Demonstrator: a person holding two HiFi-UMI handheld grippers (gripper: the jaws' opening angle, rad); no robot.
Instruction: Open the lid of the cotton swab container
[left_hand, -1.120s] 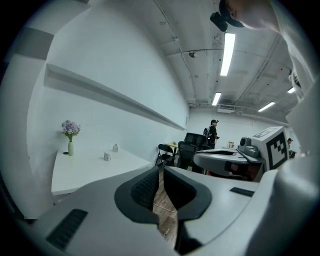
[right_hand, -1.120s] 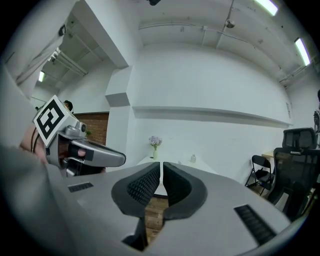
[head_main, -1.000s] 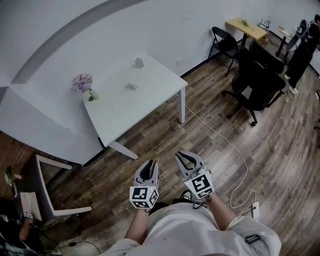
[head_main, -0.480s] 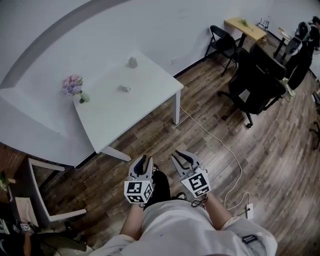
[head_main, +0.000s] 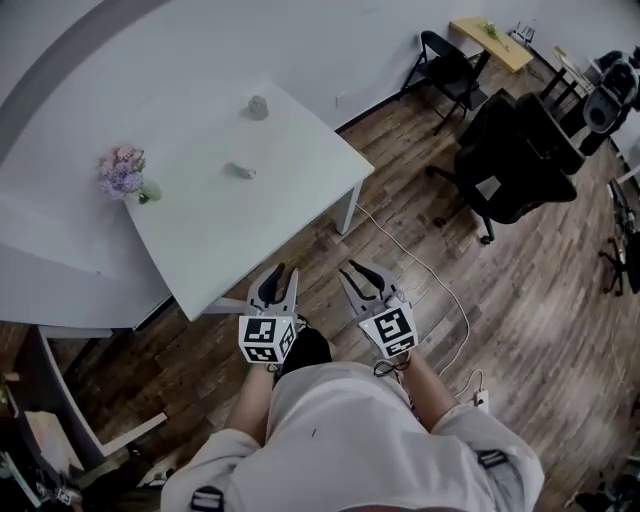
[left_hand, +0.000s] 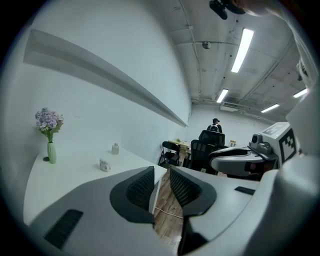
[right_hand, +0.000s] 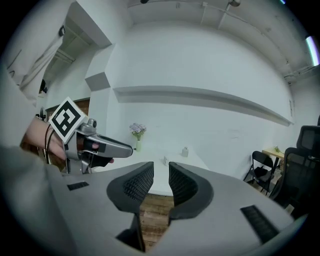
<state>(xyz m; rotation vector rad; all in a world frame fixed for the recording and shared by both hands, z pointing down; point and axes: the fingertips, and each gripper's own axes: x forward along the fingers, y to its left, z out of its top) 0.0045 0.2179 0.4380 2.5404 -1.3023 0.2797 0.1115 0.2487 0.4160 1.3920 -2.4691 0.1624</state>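
Standing short of the table (head_main: 300, 195), the person held the left gripper (head_main: 279, 275) and right gripper (head_main: 364, 272) over the floor, just off its near edge, touching nothing. Both pairs of jaws had just been opening and stood slightly apart with nothing between them. A box (head_main: 238, 170) sat mid-table and a bottle (head_main: 258, 106) near the far corner; which was the container was too small to tell. Judging by this, nothing was done: reach, grip and lid remained.
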